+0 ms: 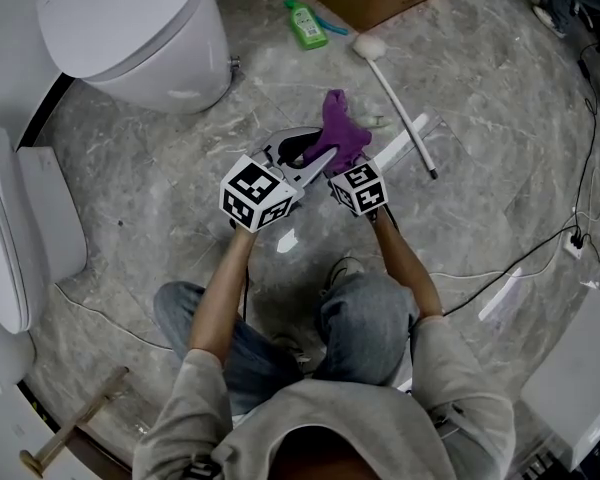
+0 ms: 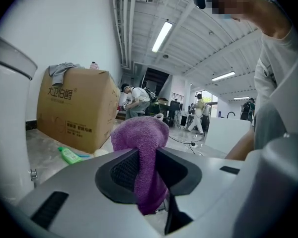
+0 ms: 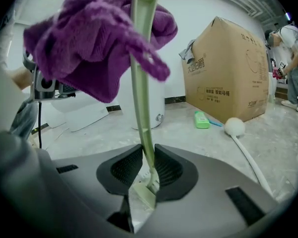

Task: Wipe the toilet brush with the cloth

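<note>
Cloth in outstretched left gripper

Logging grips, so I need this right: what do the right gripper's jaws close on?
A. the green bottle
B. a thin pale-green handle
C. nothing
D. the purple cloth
B: the right gripper pinches the thin pale-green handle between its pads, while the purple cloth sits against that handle higher up.
</note>
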`<move>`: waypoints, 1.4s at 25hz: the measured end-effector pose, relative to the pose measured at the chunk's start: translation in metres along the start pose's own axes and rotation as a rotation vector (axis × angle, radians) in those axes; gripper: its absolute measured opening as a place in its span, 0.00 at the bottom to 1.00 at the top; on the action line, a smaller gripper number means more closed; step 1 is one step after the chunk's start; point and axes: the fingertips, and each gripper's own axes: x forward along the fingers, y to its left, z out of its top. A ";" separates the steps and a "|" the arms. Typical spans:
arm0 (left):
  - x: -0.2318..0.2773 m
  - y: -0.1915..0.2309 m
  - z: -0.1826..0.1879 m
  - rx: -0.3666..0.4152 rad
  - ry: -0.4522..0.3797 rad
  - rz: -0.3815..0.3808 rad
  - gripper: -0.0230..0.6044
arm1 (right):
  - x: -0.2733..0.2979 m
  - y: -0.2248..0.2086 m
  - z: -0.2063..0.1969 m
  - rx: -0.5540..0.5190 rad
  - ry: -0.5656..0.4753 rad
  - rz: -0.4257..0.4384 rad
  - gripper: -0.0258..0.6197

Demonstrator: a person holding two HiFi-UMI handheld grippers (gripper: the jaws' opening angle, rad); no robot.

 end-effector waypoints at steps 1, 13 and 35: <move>0.000 0.003 -0.005 -0.011 0.006 0.005 0.22 | 0.000 0.000 0.000 -0.001 0.000 0.000 0.18; 0.001 0.028 -0.082 -0.138 0.121 0.076 0.22 | 0.000 0.000 -0.001 -0.011 -0.004 -0.005 0.18; -0.024 0.038 -0.098 -0.210 0.072 0.161 0.22 | -0.004 -0.004 -0.015 0.066 0.001 -0.009 0.24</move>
